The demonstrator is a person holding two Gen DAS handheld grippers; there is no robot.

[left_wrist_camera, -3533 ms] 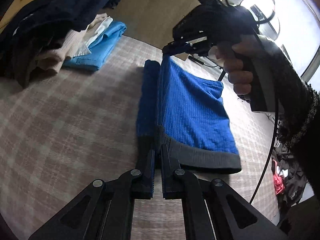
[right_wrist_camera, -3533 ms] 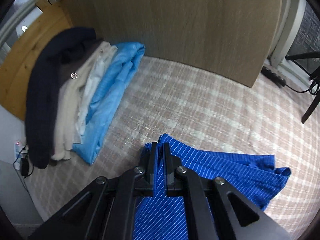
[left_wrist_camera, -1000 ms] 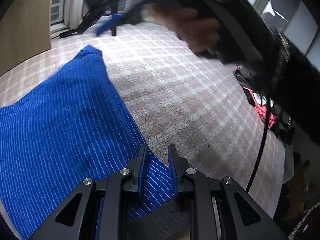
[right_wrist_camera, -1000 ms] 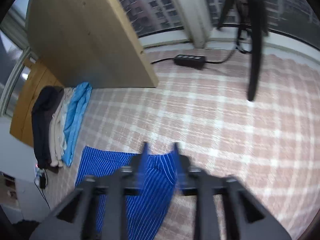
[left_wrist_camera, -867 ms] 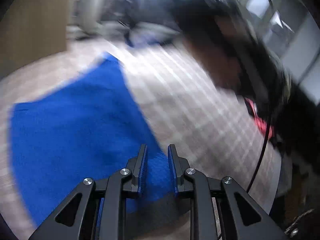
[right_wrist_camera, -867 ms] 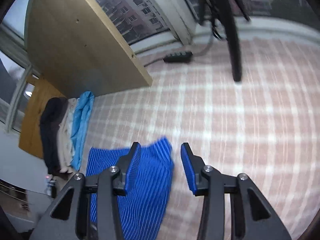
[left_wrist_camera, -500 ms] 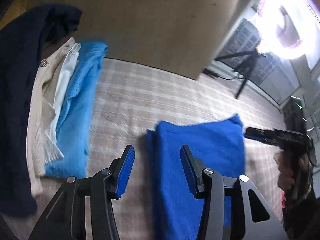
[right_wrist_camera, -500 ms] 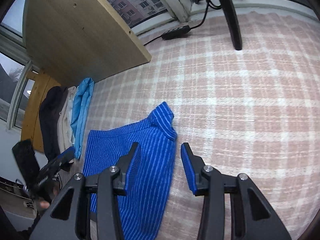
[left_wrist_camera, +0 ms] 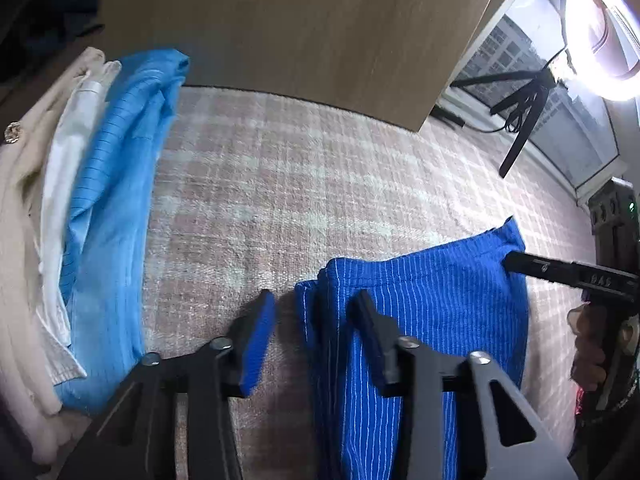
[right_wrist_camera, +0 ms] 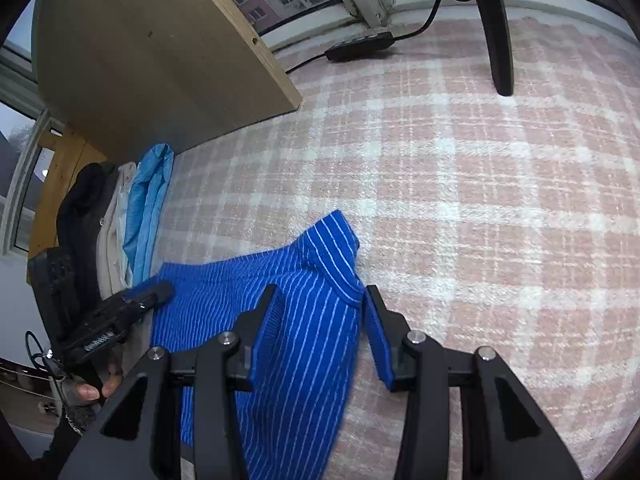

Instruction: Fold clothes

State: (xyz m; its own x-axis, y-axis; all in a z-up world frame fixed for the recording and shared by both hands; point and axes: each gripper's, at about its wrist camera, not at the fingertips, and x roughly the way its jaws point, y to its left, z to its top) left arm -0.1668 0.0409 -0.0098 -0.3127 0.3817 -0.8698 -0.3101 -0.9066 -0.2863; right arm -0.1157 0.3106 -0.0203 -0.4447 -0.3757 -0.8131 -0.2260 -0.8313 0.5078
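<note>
A royal-blue striped garment (left_wrist_camera: 432, 320) lies folded flat on the plaid carpet (left_wrist_camera: 300, 184). My left gripper (left_wrist_camera: 314, 320) is open, and the garment's folded left edge lies between its blue-padded fingers (left_wrist_camera: 258, 332). In the right wrist view, my right gripper (right_wrist_camera: 320, 316) is open too, straddling the opposite corner of the garment (right_wrist_camera: 304, 280). Each gripper shows in the other's view: the right gripper (left_wrist_camera: 516, 262) at the cloth's far right corner, the left gripper (right_wrist_camera: 132, 306) at the far left edge, held by a hand (right_wrist_camera: 90, 392).
A pile of folded clothes lies at the left: light blue (left_wrist_camera: 120, 200), white (left_wrist_camera: 64, 168) and beige (left_wrist_camera: 20, 208). A leaning wooden board (left_wrist_camera: 280, 20) stands behind. A tripod leg (right_wrist_camera: 496, 32), a power strip (right_wrist_camera: 360, 46) and a ring light (left_wrist_camera: 600, 32) are by the window.
Both grippers held the garment up shut 3.5 s ago; they have since let go, opened and lowered onto opposite ends of the cloth lying flat.
</note>
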